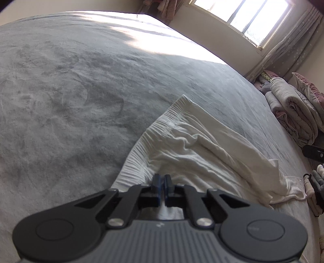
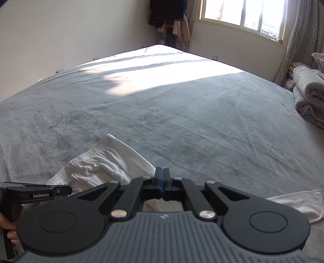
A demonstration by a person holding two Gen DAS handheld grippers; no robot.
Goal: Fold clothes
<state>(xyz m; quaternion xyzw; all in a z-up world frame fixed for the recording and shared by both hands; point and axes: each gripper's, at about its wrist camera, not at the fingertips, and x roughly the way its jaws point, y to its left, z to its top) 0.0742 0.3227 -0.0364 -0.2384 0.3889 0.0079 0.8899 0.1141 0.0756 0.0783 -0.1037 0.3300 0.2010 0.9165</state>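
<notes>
Nearest the left wrist camera, the left gripper [image 1: 162, 183] has its jaws pressed almost together at 6 o'clock, pinching the near edge of a white garment [image 1: 204, 149] just beside its ribbed waistband [image 1: 149, 137]. From there the cloth spreads away toward 3 o'clock, rumpled, one folded layer lying over another, its far corner flat on the grey bedspread [image 1: 81, 91].

In the right wrist view the right gripper [image 2: 162, 178] has its jaws pressed together; white cloth shows just behind and beneath them, but whether any is pinched I cannot tell. The same garment [image 2: 105, 165] lies at 8 o'clock of the jaws, and another white corner lies flat on the bedspread [image 2: 182, 111] at 4 o'clock. At 9 o'clock the left gripper [image 2: 66, 190] reaches in over the waistband end, with a person's fingers [image 2: 10, 230] on its handle.

Sunlight falls in a bright band across the far half of the bed. At 1 o'clock is a window [image 2: 243, 16] with a pale curtain [image 2: 299, 40], at 12 o'clock dark clothes hanging [image 2: 168, 14] in the corner, and at 3 o'clock rolled quilts [image 2: 307, 95] at the bed's edge.
</notes>
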